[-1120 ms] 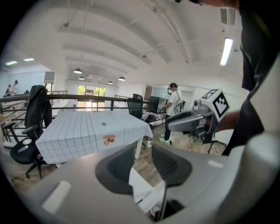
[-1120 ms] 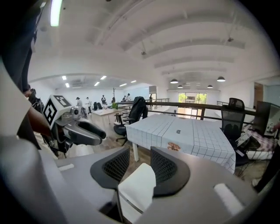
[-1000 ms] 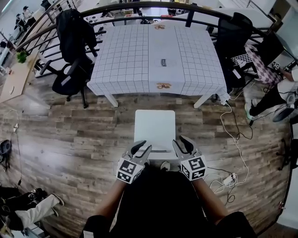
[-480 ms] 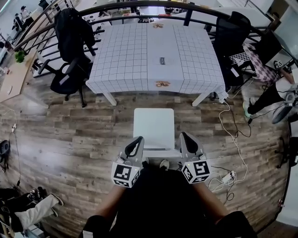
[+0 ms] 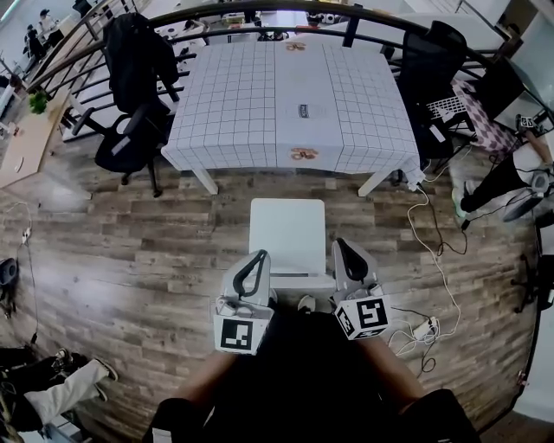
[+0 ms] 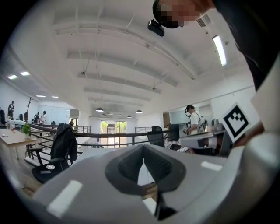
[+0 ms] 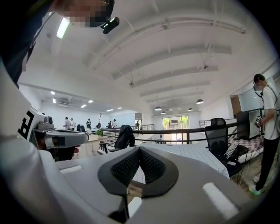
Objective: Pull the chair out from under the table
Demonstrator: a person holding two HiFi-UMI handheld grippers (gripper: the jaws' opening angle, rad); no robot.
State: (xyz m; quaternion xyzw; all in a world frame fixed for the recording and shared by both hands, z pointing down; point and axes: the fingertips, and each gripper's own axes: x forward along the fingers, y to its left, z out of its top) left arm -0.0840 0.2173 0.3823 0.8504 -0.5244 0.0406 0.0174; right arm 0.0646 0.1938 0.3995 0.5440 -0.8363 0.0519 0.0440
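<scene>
The white chair (image 5: 287, 235) stands on the wood floor, clear of the table (image 5: 290, 104) with its checked cloth, a strip of floor between them. My left gripper (image 5: 257, 258) hangs shut over the chair's near left corner, holding nothing. My right gripper (image 5: 343, 247) hangs shut over the near right corner, also holding nothing. In the left gripper view the left gripper (image 6: 143, 159) points level across the room, pads together. The right gripper view shows the right gripper (image 7: 140, 153) closed the same way, with the table (image 7: 192, 153) beyond it.
A black office chair (image 5: 130, 130) with a jacket on it stands left of the table, another (image 5: 433, 78) at its right. Cables and a power strip (image 5: 424, 331) lie on the floor at right. A dark railing (image 5: 260, 10) curves behind the table. A person (image 5: 519, 173) sits far right.
Both grippers stood open at the chair's near edge; they have shut on nothing and risen. The chair has stayed in place.
</scene>
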